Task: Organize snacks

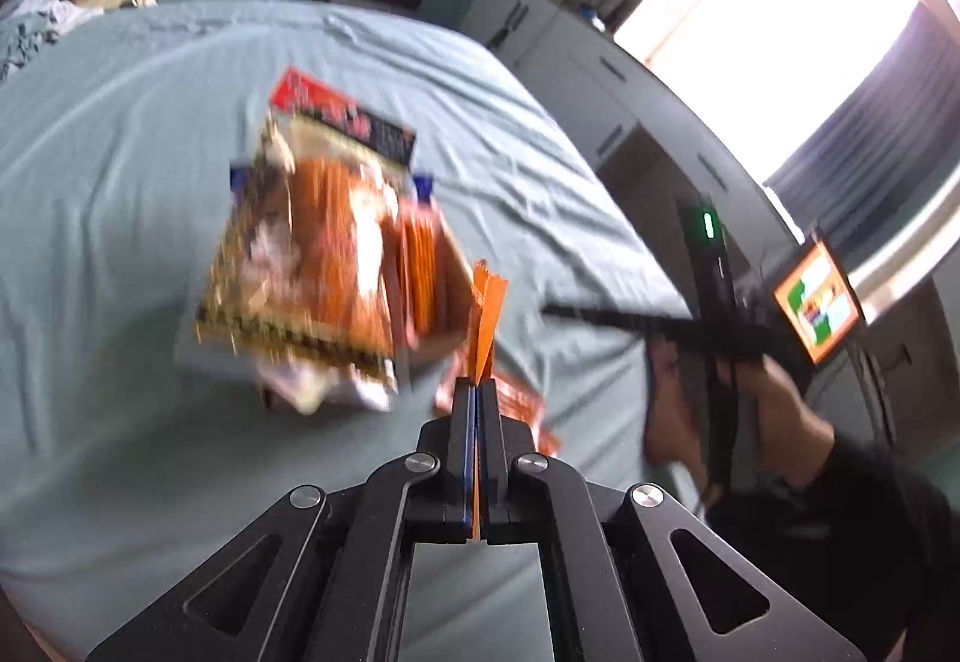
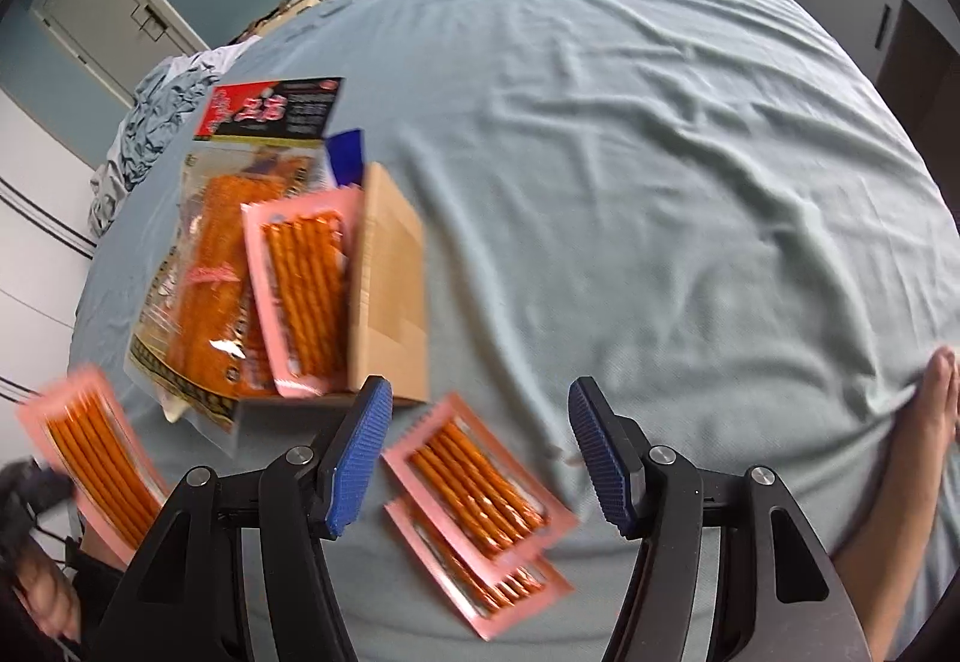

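My left gripper (image 1: 478,392) is shut on a pink packet of orange snack sticks (image 1: 489,314), seen edge-on; the right wrist view shows that packet blurred in the air (image 2: 90,458). An open cardboard box (image 2: 390,272) lies on the bed with another stick packet (image 2: 300,290) inside. A large clear bag of orange snacks with a red header (image 2: 204,254) leans against the box. My right gripper (image 2: 480,398) is open, its blue pads wide apart and holding nothing, above two overlapping stick packets (image 2: 480,488) lying on the sheet.
Everything sits on a bed with a wrinkled light blue sheet (image 2: 660,152). Crumpled bedding (image 2: 150,122) lies at the far left. A person's bare limb (image 2: 936,398) presses on the sheet at the right edge. White cabinets (image 1: 600,80) and a bright window stand beyond the bed.
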The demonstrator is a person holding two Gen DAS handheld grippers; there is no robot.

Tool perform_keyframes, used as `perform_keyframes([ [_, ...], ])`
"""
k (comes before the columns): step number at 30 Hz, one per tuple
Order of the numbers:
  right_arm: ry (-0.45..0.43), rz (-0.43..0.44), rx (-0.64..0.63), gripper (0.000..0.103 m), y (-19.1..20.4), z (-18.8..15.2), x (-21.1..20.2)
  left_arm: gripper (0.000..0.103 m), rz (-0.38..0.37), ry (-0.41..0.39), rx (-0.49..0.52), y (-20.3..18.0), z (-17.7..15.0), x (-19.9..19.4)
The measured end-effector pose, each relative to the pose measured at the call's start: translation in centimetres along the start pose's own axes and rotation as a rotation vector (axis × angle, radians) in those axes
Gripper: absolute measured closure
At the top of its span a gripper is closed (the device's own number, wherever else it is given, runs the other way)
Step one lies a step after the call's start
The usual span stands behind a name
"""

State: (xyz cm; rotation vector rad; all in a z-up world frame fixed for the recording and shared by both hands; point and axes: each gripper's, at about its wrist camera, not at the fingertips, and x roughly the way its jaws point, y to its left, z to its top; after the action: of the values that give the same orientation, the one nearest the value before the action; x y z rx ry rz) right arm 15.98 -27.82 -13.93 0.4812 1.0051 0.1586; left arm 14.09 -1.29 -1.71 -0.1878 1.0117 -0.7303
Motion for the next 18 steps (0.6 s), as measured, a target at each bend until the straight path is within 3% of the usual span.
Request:
perform_keyframes([
  [7, 0.114, -0.014, -0.039, 0.042, -1.5, -1.2, 0.9, 0.103, 0.025, -0.126, -0.047, 0.6, 5.5, 2.4],
  [9, 0.157, -0.051, -0.117, 0.042, -0.8, -1.9, 1.6, 0.103, 0.083, -0.136, -0.025, 0.5, 6.4, 3.9],
  [11, 0.178, -0.089, -0.2, 0.042, -0.3, -2.4, 2.3, 0.1, 0.193, -0.147, -0.002, 0.8, 6.5, 5.7],
  [13, 0.195, -0.115, -0.277, 0.042, 0.5, -3.0, 2.7, 0.081, 0.287, -0.096, -0.006, 1.8, 6.1, 7.2],
  [14, 0.204, -0.118, -0.304, 0.043, 0.9, -3.2, 2.9, 0.064, 0.317, -0.069, -0.015, 2.4, 5.7, 7.6],
  [17, 0.208, -0.105, -0.317, 0.042, 1.8, -3.1, 3.3, 0.048, 0.349, -0.053, -0.04, 3.7, 4.1, 7.1],
  [18, 0.207, -0.098, -0.31, 0.042, 2.0, -2.9, 3.4, 0.035, 0.349, -0.046, -0.041, 3.9, 3.4, 6.6],
])
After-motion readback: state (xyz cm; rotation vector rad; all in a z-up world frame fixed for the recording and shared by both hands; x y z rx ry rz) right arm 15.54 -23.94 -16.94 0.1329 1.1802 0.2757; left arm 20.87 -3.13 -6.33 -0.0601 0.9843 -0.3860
